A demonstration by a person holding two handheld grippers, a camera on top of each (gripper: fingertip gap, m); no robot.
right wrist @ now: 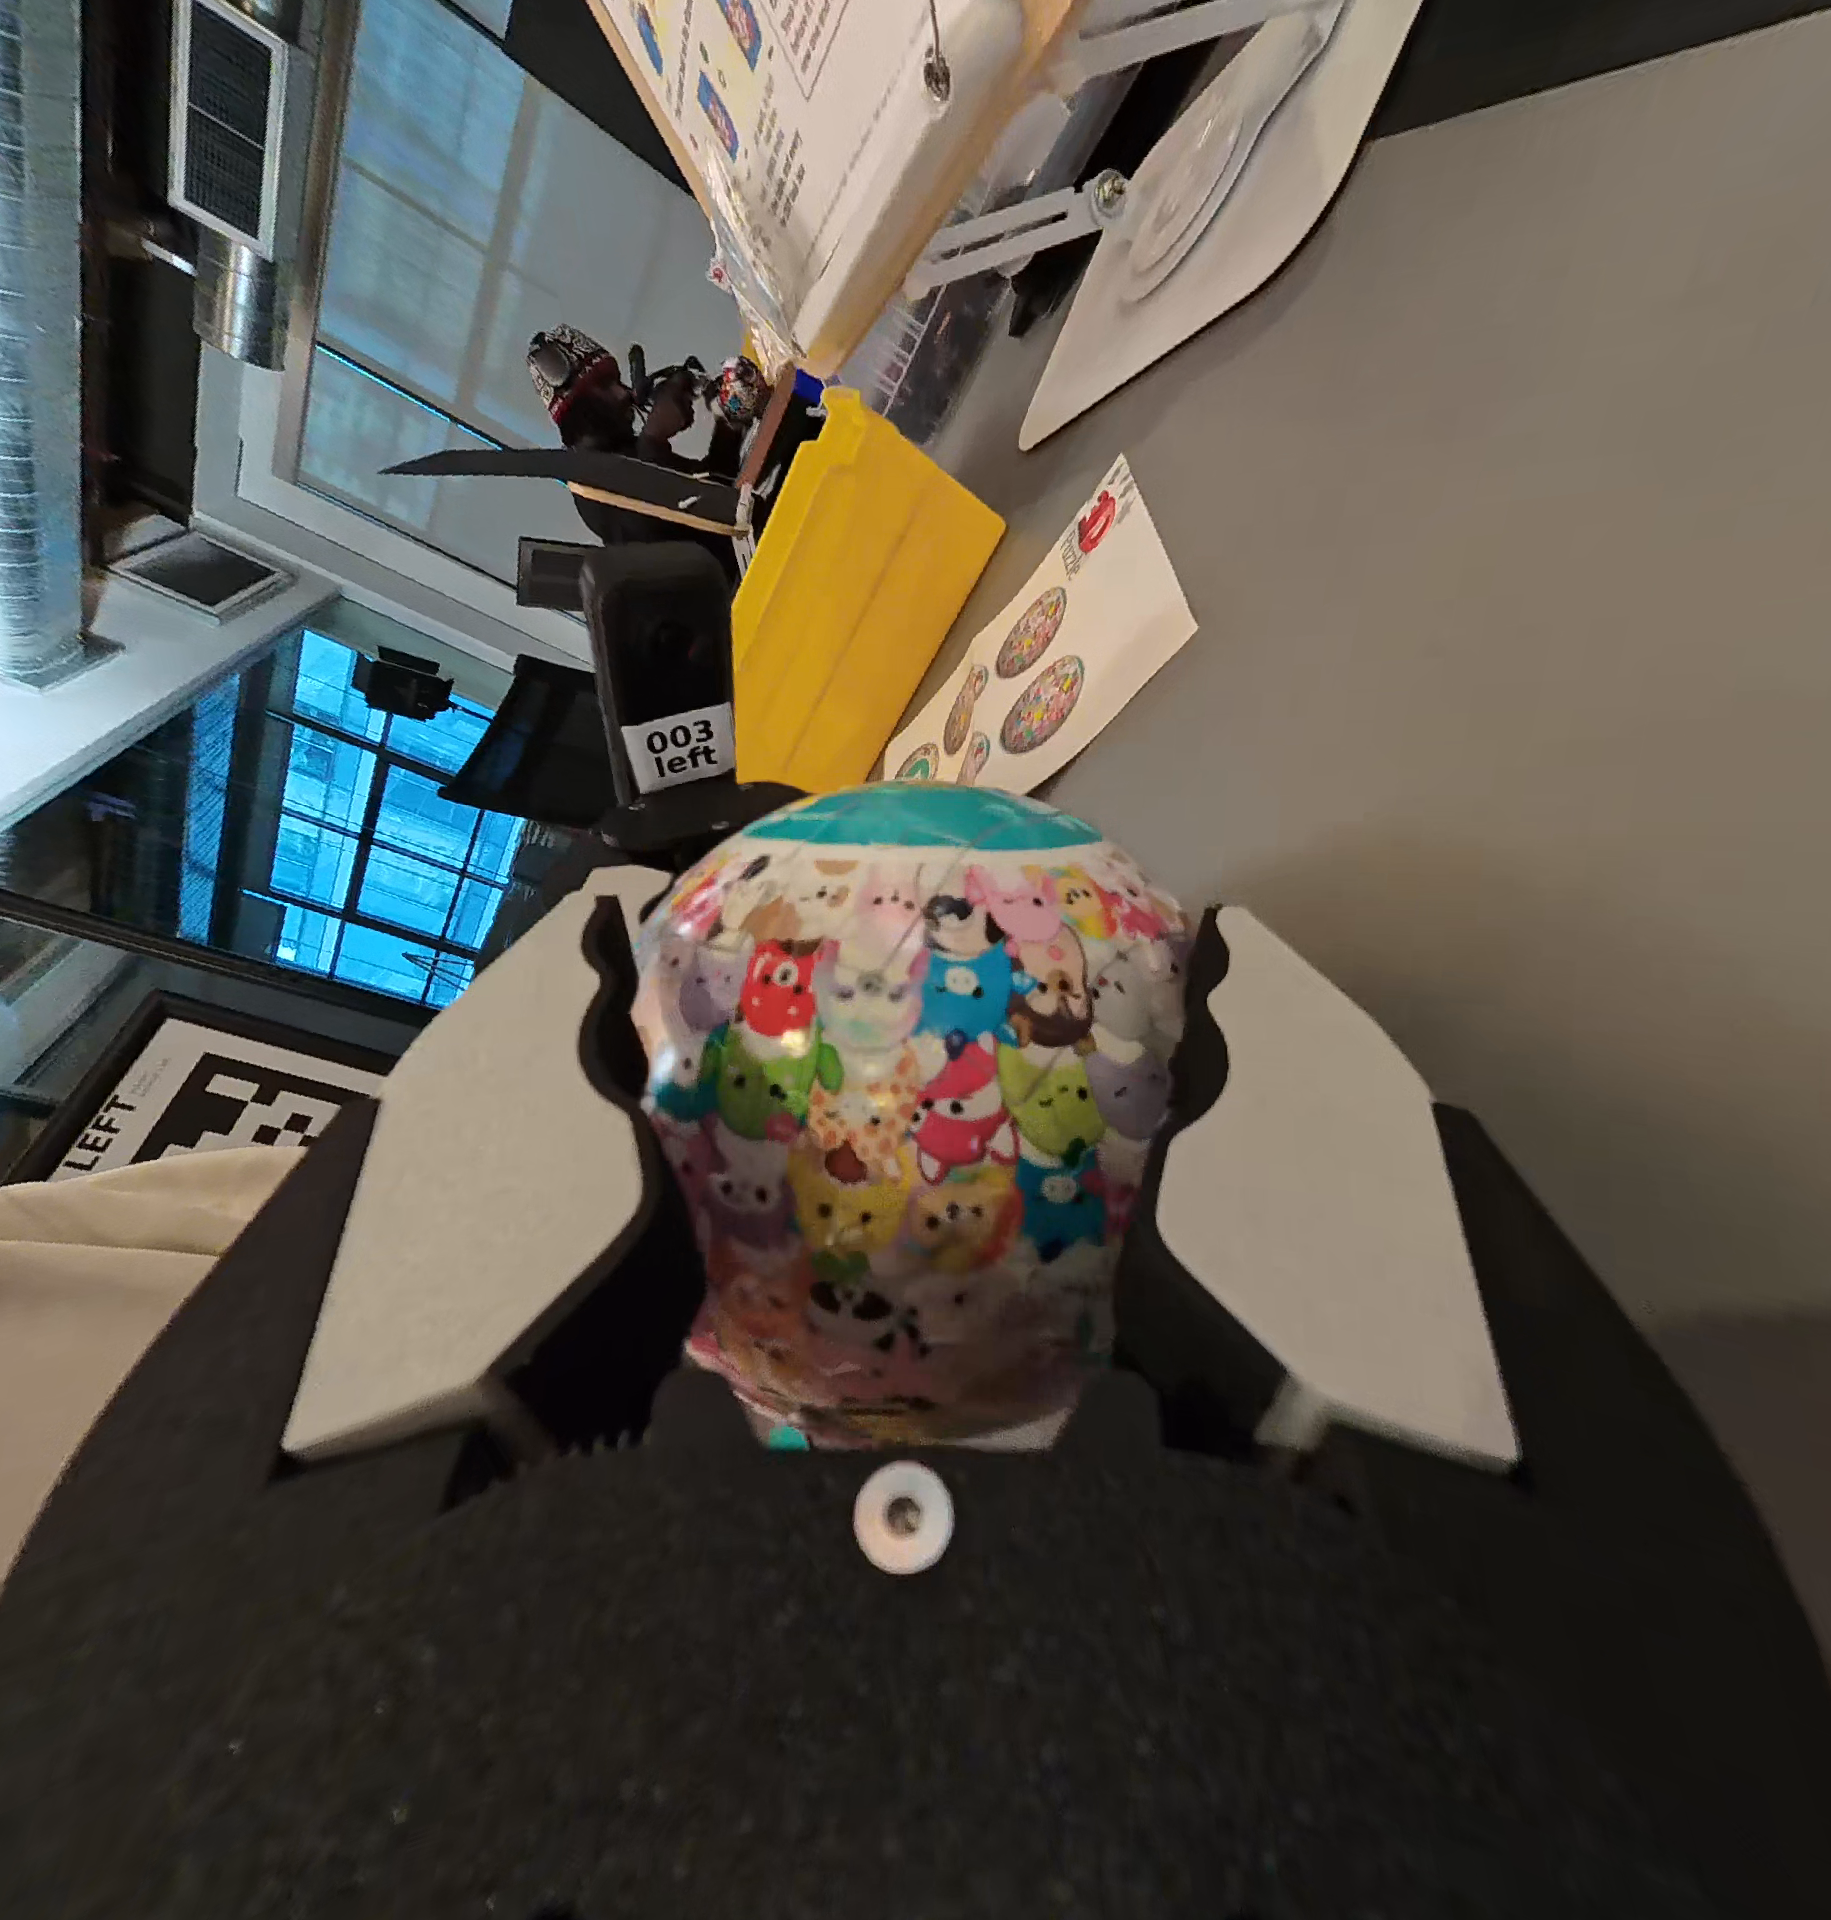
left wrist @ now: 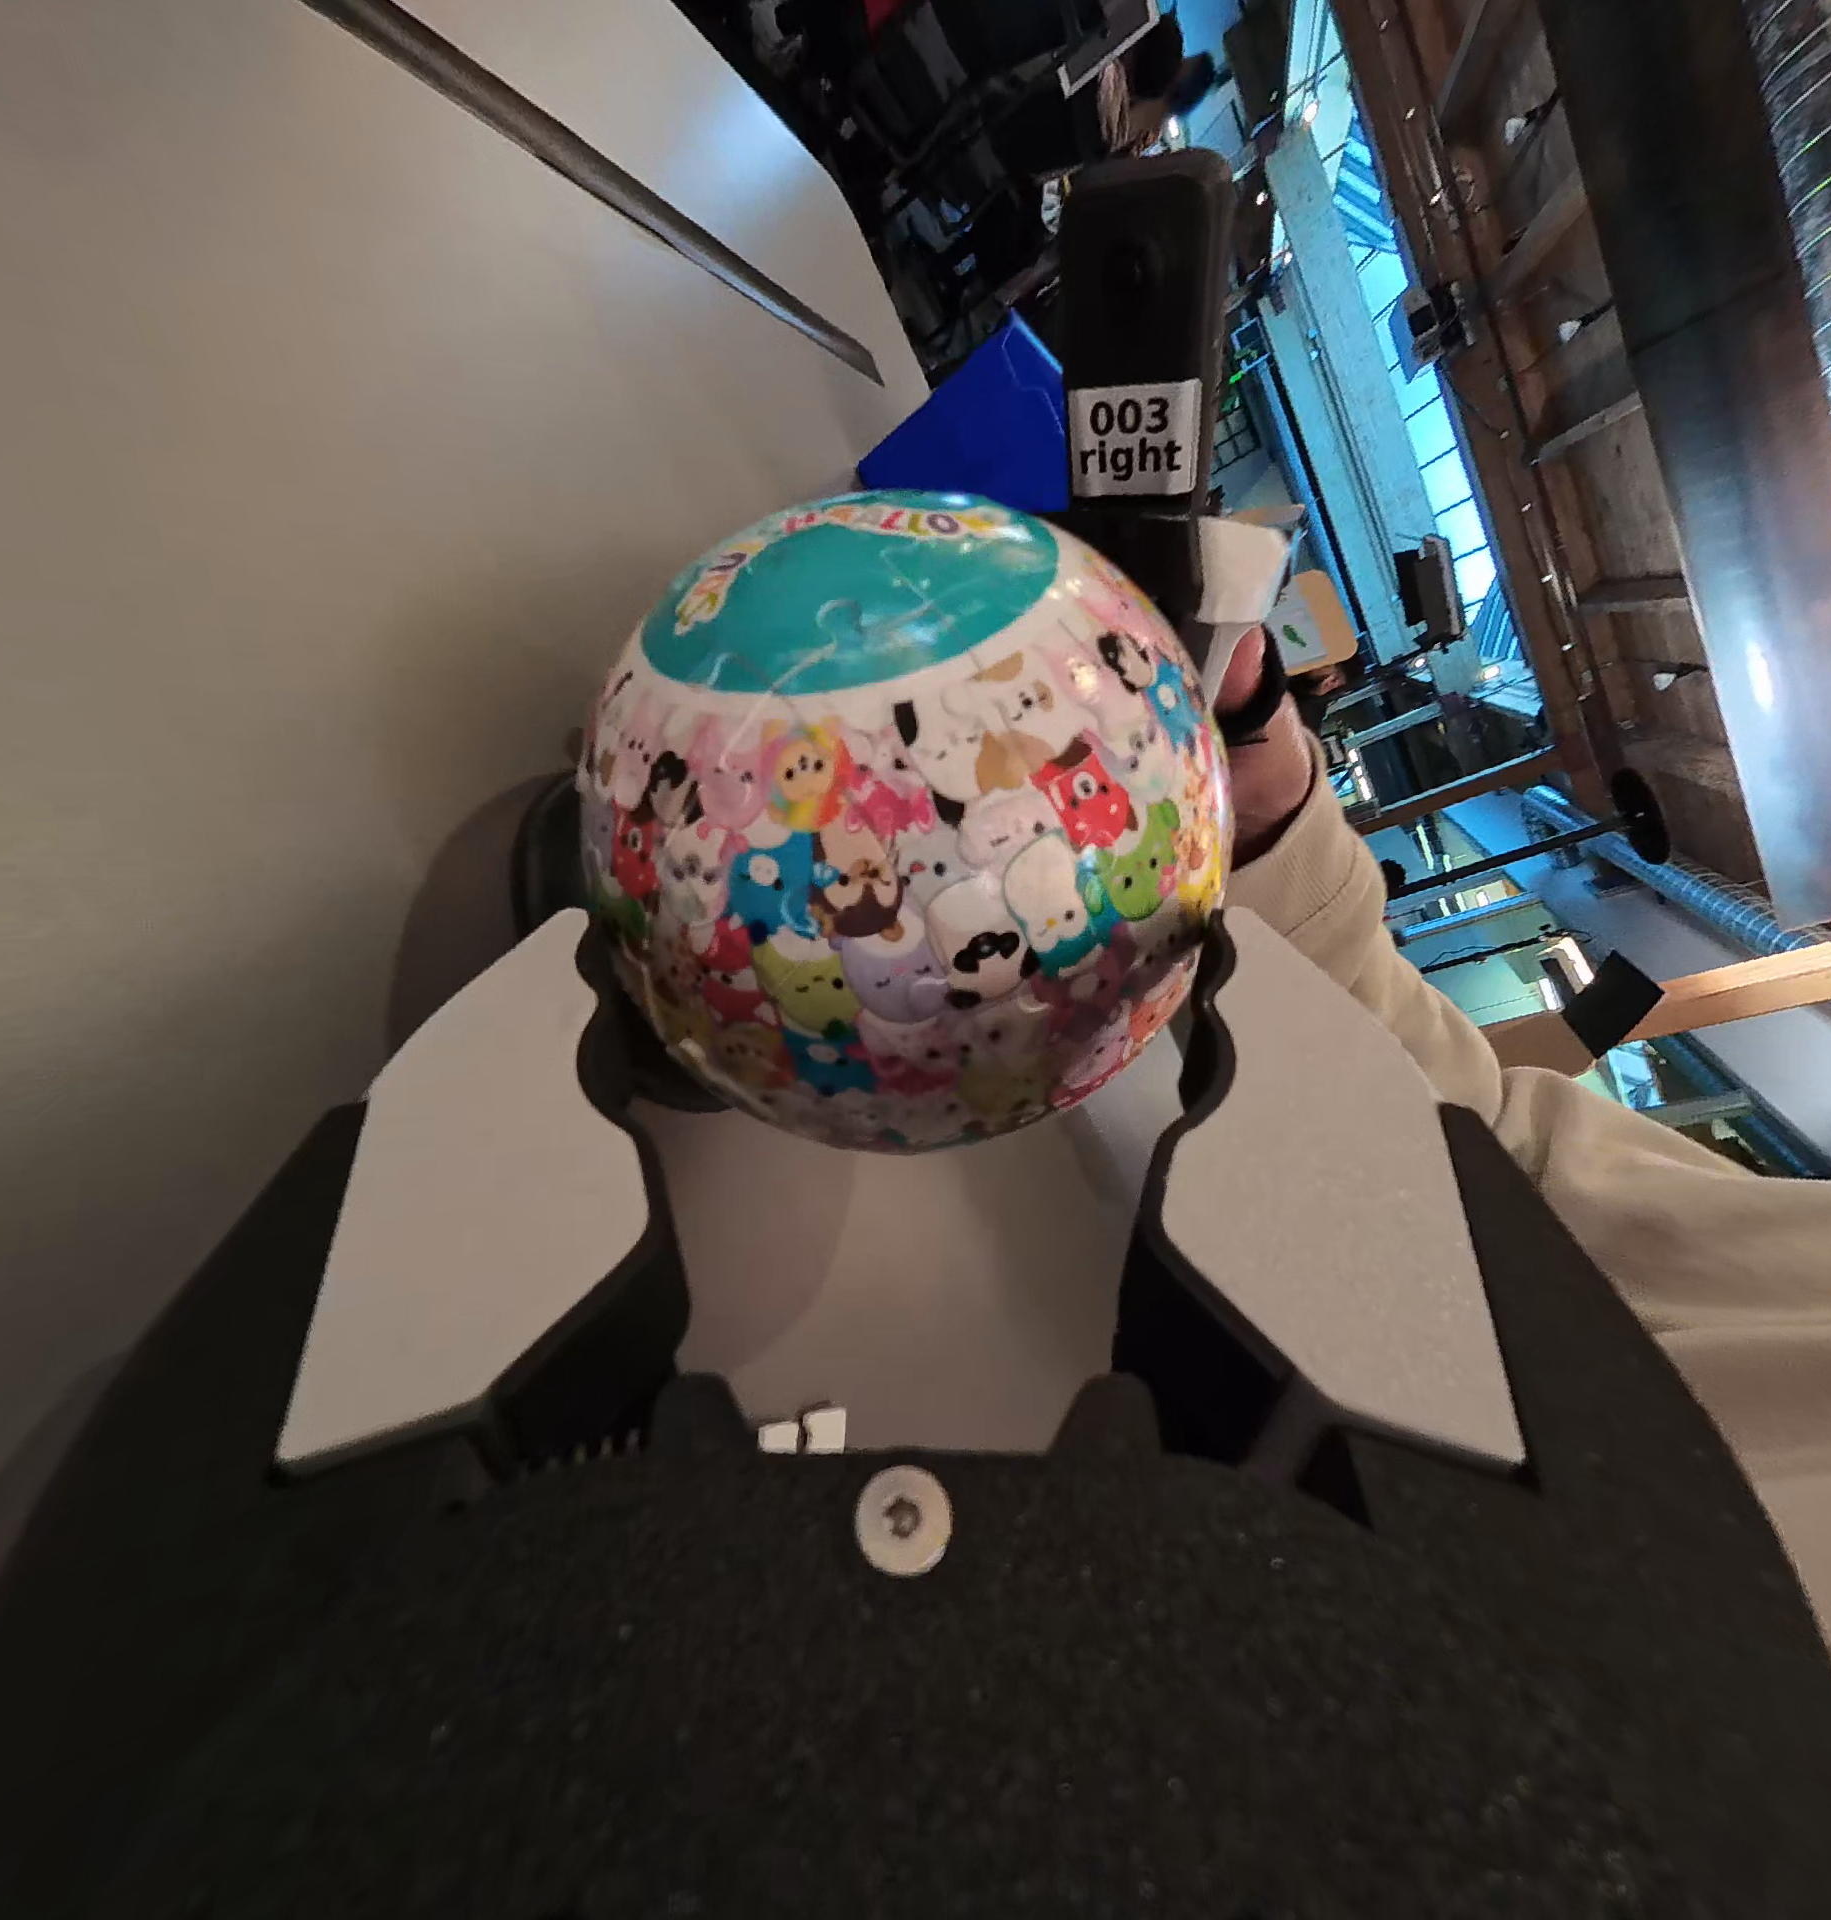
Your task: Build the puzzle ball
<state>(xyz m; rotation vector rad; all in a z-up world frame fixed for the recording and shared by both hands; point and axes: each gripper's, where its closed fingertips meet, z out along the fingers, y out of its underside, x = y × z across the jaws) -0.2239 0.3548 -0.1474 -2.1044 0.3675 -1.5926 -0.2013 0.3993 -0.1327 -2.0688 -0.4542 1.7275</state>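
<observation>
The puzzle ball (left wrist: 906,821) is a full sphere printed with many cartoon plush figures and a teal cap. In the left wrist view my left gripper (left wrist: 906,977) has its fingertips against the ball's two sides, near its widest part. The right gripper's white finger (left wrist: 1238,582) shows at the ball's far side. In the right wrist view the ball (right wrist: 911,1101) sits deep between the fingers of my right gripper (right wrist: 906,956), which is shut on it. The left gripper's camera body (right wrist: 662,665) stands just beyond the ball. The ball is held off the table.
A blue bin (left wrist: 973,436) and a yellow bin (right wrist: 859,623) stand on the pale table (right wrist: 1513,727). A printed sheet (right wrist: 1056,644) lies by the yellow bin. A white base plate with a clamp arm (right wrist: 1181,229) stands farther off. A dark round thing (left wrist: 547,862) is partly hidden behind the ball. The tips of one gripper are about 7 centimetres away from the tips of the other.
</observation>
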